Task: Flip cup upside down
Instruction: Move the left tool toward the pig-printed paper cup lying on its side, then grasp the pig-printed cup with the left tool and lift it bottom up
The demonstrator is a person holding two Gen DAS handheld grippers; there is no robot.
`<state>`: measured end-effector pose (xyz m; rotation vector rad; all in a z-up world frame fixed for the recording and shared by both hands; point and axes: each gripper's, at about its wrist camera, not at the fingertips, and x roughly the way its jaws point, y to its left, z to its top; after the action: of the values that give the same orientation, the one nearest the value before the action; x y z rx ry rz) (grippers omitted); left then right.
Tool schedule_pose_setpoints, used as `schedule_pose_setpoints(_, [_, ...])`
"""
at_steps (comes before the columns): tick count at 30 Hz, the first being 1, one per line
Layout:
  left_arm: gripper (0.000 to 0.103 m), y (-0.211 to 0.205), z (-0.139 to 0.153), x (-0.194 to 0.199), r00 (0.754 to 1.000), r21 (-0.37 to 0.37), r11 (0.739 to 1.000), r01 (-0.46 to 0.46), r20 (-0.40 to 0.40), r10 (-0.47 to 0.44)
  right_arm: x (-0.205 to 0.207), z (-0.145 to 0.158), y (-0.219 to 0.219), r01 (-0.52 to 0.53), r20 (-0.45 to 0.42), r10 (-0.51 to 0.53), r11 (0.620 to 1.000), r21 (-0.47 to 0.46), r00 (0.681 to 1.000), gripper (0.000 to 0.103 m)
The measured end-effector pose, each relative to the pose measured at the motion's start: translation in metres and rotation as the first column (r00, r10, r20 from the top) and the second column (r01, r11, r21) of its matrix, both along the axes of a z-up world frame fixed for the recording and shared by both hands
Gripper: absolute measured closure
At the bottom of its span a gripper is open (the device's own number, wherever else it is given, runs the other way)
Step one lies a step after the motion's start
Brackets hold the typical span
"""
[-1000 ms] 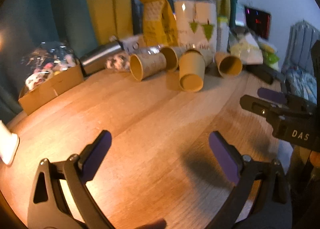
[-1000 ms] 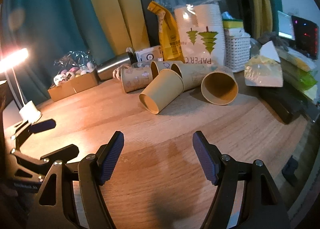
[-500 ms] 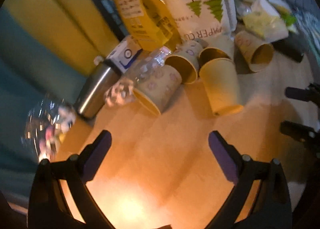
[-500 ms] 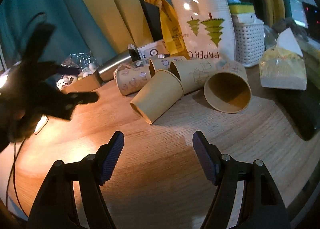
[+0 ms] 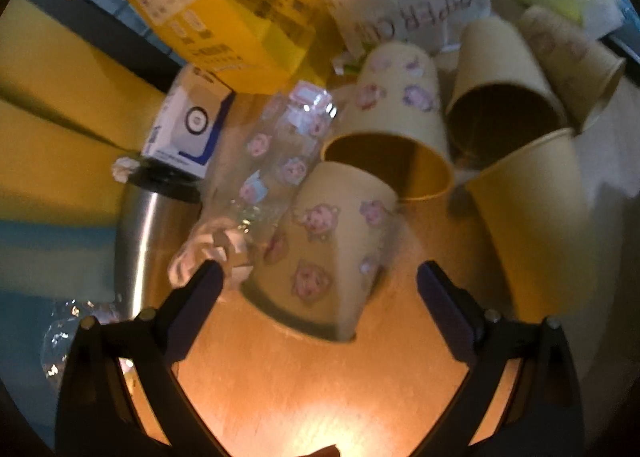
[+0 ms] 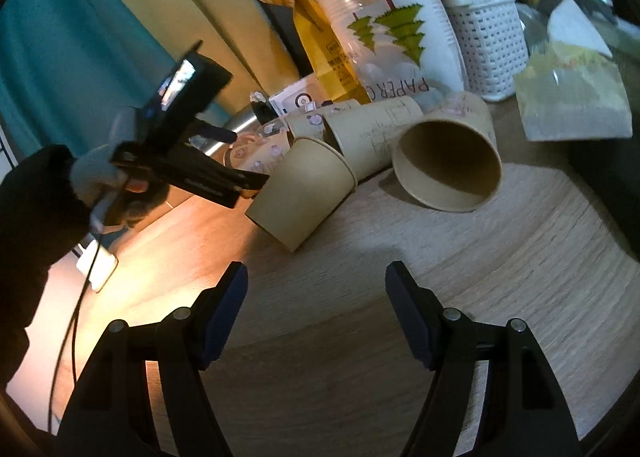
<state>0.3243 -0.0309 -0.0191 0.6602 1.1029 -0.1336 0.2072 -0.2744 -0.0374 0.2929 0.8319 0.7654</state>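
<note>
Several paper cups lie on their sides on the wooden table (image 5: 320,389). In the left wrist view my left gripper (image 5: 320,285) is open, its jaws on either side of a pig-patterned cup (image 5: 324,245) without touching it. A second patterned cup (image 5: 394,125) and plain cups (image 5: 532,213) lie behind. In the right wrist view my right gripper (image 6: 316,297) is open and empty, low over the table, short of a plain cup (image 6: 304,193) and a wide-mouthed cup (image 6: 448,165). The left gripper (image 6: 236,161) shows there, reaching into the pile from the left.
Behind the cups stand a yellow bag (image 5: 208,5), a pack of paper cups (image 6: 384,37), a white basket (image 6: 488,41), a steel flask (image 5: 148,241), a small white box (image 5: 188,129) and a clear plastic bottle (image 5: 276,161). A charger (image 6: 96,265) lies at left.
My left gripper has swung forward and down into the cup pile, closing in on the pig-patterned cup. My right gripper has crept slightly forward toward the cups.
</note>
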Motion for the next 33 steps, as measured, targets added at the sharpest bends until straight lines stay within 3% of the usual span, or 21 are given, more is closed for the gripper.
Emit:
schedule_pose_setpoints(5, [0.005, 0.000, -0.017, 0.013, 1.000, -0.011, 1.000, 0.008, -0.027, -0.008, -0.001, 0.000, -0.005, 0.005, -0.014, -0.005, 1.000, 0.014, 1.000, 0.029])
schedule_pose_setpoints(11, [0.036, -0.004, -0.021, 0.019, 0.999, -0.022, 1.000, 0.005, -0.035, -0.006, -0.002, 0.002, -0.004, 0.009, -0.015, -0.009, 1.000, 0.012, 1.000, 0.028])
schedule_pose_setpoints(18, [0.038, -0.003, -0.012, 0.004, 1.000, -0.059, 0.998, -0.002, -0.016, 0.001, -0.005, 0.002, -0.005, 0.032, -0.009, -0.032, 0.999, -0.004, 0.999, 0.028])
schedule_pose_setpoints(26, [0.038, 0.014, 0.032, -0.051, 0.991, -0.181, 0.982, -0.053, 0.112, 0.074, -0.018, 0.007, -0.002, 0.070, 0.035, -0.069, 0.997, -0.032, 0.997, 0.028])
schedule_pose_setpoints(33, [0.038, 0.002, 0.068, -0.160, 0.939, -0.363, 0.931, 0.030, 0.330, 0.099, -0.048, 0.029, -0.004, 0.069, 0.087, -0.071, 0.997, 0.026, 0.994, 0.029])
